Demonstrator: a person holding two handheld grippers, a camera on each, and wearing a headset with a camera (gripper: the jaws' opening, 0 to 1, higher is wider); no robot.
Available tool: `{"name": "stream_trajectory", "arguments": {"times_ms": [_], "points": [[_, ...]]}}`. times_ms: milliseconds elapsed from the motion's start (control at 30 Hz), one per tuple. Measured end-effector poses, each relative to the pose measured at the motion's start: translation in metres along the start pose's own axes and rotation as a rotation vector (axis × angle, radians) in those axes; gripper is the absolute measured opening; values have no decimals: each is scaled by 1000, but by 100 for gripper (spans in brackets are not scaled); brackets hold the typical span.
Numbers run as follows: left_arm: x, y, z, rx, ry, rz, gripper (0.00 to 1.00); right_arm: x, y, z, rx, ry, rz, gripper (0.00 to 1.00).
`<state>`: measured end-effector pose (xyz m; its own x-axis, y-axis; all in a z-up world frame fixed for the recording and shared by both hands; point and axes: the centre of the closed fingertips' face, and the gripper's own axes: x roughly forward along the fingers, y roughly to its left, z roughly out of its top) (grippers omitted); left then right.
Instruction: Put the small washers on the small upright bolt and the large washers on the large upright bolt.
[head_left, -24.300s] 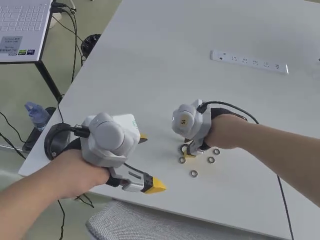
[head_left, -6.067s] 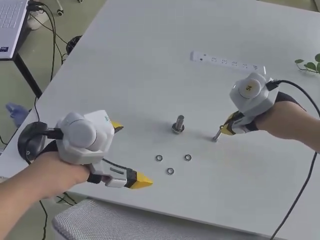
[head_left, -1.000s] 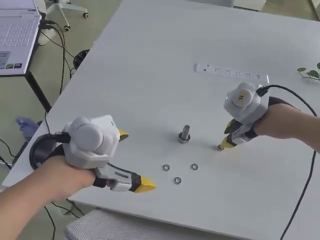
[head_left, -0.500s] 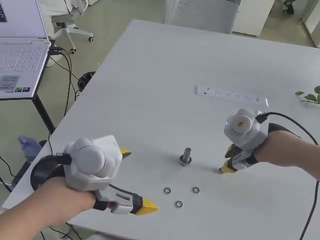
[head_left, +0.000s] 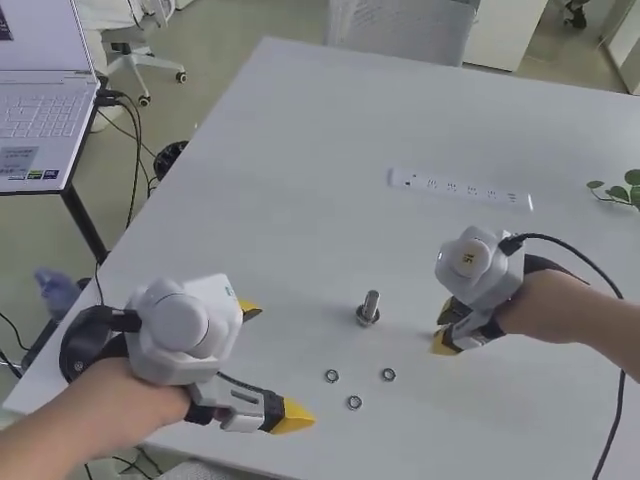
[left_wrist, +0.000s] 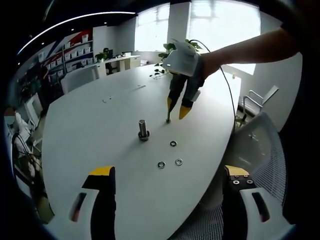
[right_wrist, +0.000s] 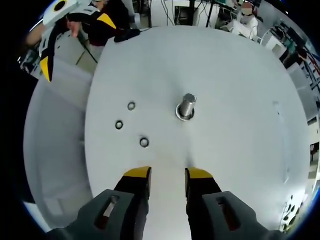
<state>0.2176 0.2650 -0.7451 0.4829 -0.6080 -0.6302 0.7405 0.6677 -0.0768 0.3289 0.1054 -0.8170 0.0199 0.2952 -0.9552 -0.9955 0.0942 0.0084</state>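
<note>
**Two handheld grippers over a white table, three washers still loose**

At the lower left of the head view, the left gripper (head_left: 272, 362) was spread wide and held nothing. Right of centre, the right gripper (head_left: 445, 338) pointed down at the table (head_left: 300, 150). Its yellow tips were a narrow gap apart, with bare tabletop between them.

In the left gripper view, the small bolt (left_wrist: 168, 119) stood upright just beneath one of those tips. Whether they touched was unclear. The large bolt (head_left: 369, 308) stood at the centre. Three washers (head_left: 354, 403) lay loose below it, well apart from both grippers.

A sideways nudge from the right gripper would likely topple the slim small bolt. The flat washers might also skid on the smooth top when pinched.
</note>
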Motion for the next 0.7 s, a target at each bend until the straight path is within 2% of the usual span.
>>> {"name": "stream_trajectory", "arguments": {"times_ms": [200, 500, 700], "points": [[2, -4, 0, -27, -17, -3, 88, 8, 9, 4, 4, 1, 12, 29], [3, -10, 2, -21, -23, -2, 88, 12, 24, 15, -25, -4, 26, 29], [2, -11, -2, -19, -17, 0, 88, 18, 38, 24, -33, -11, 40, 29]]}}
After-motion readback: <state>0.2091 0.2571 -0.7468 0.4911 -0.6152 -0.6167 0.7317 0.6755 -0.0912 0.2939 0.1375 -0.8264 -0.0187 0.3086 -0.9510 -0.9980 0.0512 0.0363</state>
